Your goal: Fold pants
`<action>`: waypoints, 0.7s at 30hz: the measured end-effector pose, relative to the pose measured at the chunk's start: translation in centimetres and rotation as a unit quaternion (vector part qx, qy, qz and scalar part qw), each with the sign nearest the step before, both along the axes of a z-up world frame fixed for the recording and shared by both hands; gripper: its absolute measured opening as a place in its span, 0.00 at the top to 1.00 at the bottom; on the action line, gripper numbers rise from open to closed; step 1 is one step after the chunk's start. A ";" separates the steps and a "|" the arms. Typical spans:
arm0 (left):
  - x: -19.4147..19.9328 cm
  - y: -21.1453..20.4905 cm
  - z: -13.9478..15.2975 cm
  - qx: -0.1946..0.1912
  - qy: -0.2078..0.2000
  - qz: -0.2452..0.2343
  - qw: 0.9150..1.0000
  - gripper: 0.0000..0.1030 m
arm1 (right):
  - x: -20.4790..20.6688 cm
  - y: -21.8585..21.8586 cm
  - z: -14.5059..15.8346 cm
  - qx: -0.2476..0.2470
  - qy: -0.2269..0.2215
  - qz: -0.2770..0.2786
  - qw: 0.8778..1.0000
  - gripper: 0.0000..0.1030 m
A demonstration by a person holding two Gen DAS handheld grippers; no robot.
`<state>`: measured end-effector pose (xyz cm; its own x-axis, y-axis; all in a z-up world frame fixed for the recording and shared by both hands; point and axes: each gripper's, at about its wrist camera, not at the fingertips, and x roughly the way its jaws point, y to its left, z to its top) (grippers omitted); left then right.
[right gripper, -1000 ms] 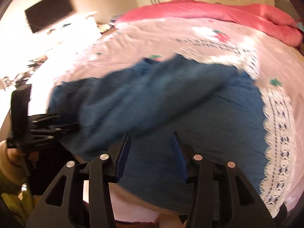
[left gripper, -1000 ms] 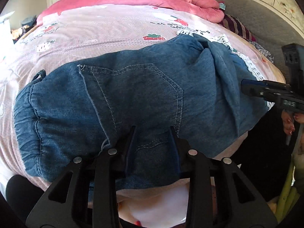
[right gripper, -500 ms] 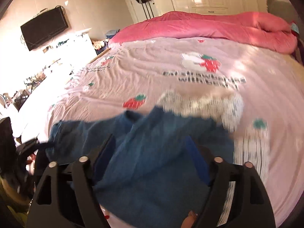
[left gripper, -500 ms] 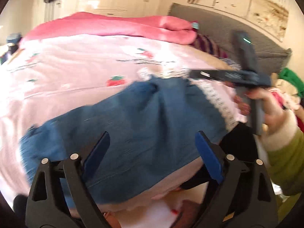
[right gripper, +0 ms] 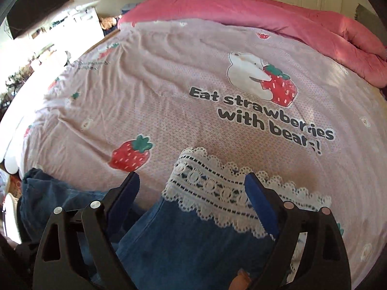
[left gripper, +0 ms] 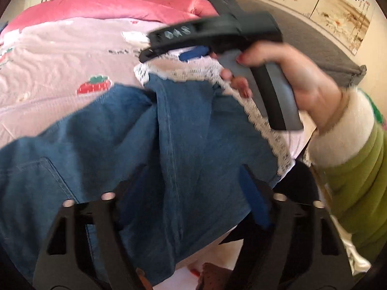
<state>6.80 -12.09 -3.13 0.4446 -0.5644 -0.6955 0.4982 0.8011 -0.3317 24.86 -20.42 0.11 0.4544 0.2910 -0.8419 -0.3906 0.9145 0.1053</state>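
Note:
Blue denim pants (left gripper: 96, 145) with a white lace hem (left gripper: 266, 125) lie folded along the near edge of the bed. My left gripper (left gripper: 193, 169) hovers over the leg, its jaws closing with denim beneath them but not pinched. In the right wrist view the lace hem (right gripper: 212, 188) and denim (right gripper: 193, 241) lie below my right gripper (right gripper: 192, 176), whose jaws are opening wide and gripping nothing. The left wrist view shows that right gripper (left gripper: 167, 55) held by a hand (left gripper: 290, 77) above the hem.
The pink sheet (right gripper: 169, 84) with strawberry prints stretches beyond the pants. A rolled pink quilt (right gripper: 266, 12) lies along the far side. A grey headboard (left gripper: 314, 41) stands to the right. A green sleeve (left gripper: 358, 169) fills the right edge.
Both grippers have let go of the denim and opened. The left one has swung right from the pocket area to the leg. The right one has moved over the lace hem.

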 end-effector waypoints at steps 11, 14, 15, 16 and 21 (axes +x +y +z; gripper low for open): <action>0.8 0.5 -2.2 -0.014 0.004 0.001 1.000 0.95 | 2.2 1.5 -1.3 -0.010 0.009 0.012 1.000 0.89; 0.8 0.7 -2.2 -0.016 0.002 -0.001 1.000 0.95 | 0.6 -1.5 1.5 0.033 -0.023 -0.011 0.999 0.89; 0.8 0.7 -2.1 -0.017 0.000 -0.002 1.000 0.95 | -0.3 -2.9 2.7 0.043 -0.037 -0.021 0.998 0.90; 0.8 0.7 -2.1 -0.017 -0.002 -0.002 1.000 0.95 | -0.9 -3.9 3.5 0.052 -0.046 -0.028 0.997 0.90; 0.3 1.2 -1.1 -0.011 -0.021 -0.003 1.000 0.95 | -7.2 -11.3 7.5 0.103 -0.088 -0.076 0.988 0.90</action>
<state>7.12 -10.87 -4.20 0.4697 -0.5814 -0.6644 0.5165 0.7913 -0.3272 17.66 -31.74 7.63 0.6405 0.3655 -0.6754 -0.2791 0.9301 0.2386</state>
